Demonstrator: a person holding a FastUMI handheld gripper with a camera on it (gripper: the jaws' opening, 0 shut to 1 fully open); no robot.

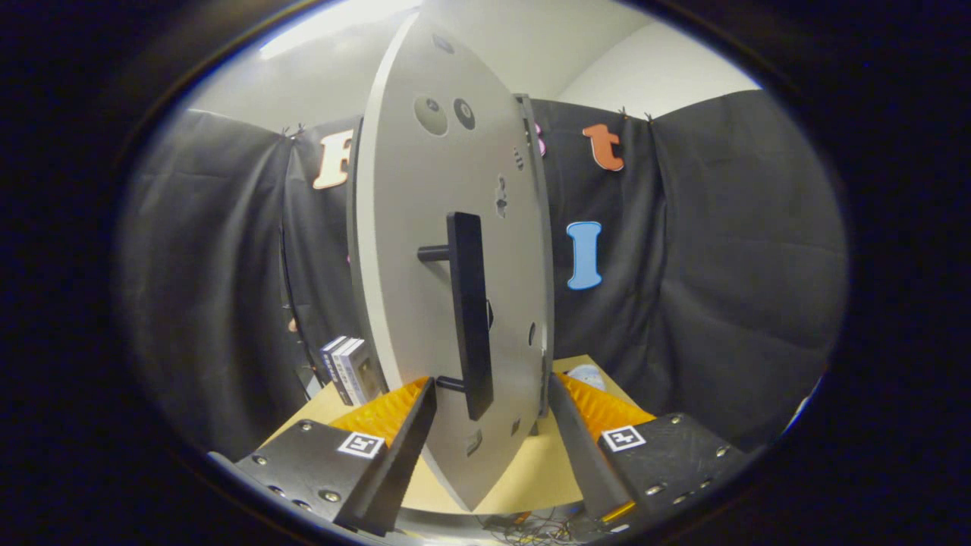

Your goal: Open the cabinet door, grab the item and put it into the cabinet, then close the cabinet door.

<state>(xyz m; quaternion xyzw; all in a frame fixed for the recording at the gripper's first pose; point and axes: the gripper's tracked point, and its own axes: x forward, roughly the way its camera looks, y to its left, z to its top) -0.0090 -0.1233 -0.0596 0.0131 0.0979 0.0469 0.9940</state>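
A pale grey cabinet door (425, 227) stands right in front of me, seen at a steep angle with its thin edge to the left. Its black vertical bar handle (469, 311) juts out on two short posts. My gripper (491, 385) is open, and the handle's lower end sits between the fingers without either one touching it. The cabinet's body (535, 227) shows as a narrow grey strip with small holes just behind the door's right side. A small round pale item (588, 375) lies on the table beyond the right finger, partly hidden by it.
The cabinet stands on a light wooden table (523, 470). Some upright boxes or books (345, 371) stand left of the door, beyond the left finger. Black cloth walls close in the booth on all sides. Loose cables (531, 523) lie below the table's near edge.
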